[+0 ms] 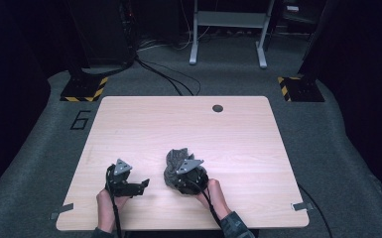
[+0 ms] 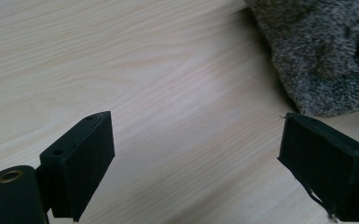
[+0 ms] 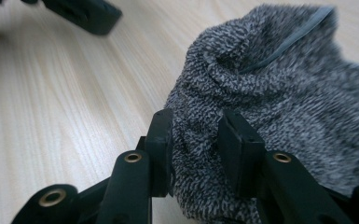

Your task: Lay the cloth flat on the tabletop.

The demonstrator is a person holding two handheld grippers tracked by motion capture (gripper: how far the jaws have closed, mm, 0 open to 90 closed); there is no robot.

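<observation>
Grey speckled knitted cloth point(image 1: 174, 163), bunched in a lump, sits on the light wood-grain table point(image 1: 238, 144) in the near half, a bit toward 6 o'clock from the table's middle. In the right gripper view the knit point(image 3: 279, 93) has a thin grey hem band running along its top fold, and a fold of it sits between the two black jaws.

Right gripper point(image 1: 181, 179) is at the cloth's 6 o'clock edge; its jaws are closed in on that fold, narrow gap packed with fabric, so it has the cloth pinched point(image 3: 195, 140). Grey three-cornered plate on top, cable trailing back along the person's right hand point(image 1: 214, 191), which comes in from 6 o'clock with a dark sleeve cuff.

Left gripper point(image 1: 141, 184) is at the cloth's 8 o'clock, near it but apart, low over bare table. In the left gripper view its jaws stand spread wide with nothing between them point(image 2: 193, 144), just wood below; the cloth's edge point(image 2: 317, 60) lies at 1 o'clock, just beyond the right-hand jaw tip. Left hand point(image 1: 108, 201) holds it from 6 o'clock.

Farther out: a small dark round hole point(image 1: 218, 108) in the table at its 12 o'clock edge. Grey carpet floor point(image 1: 39, 148) all round the table.
</observation>
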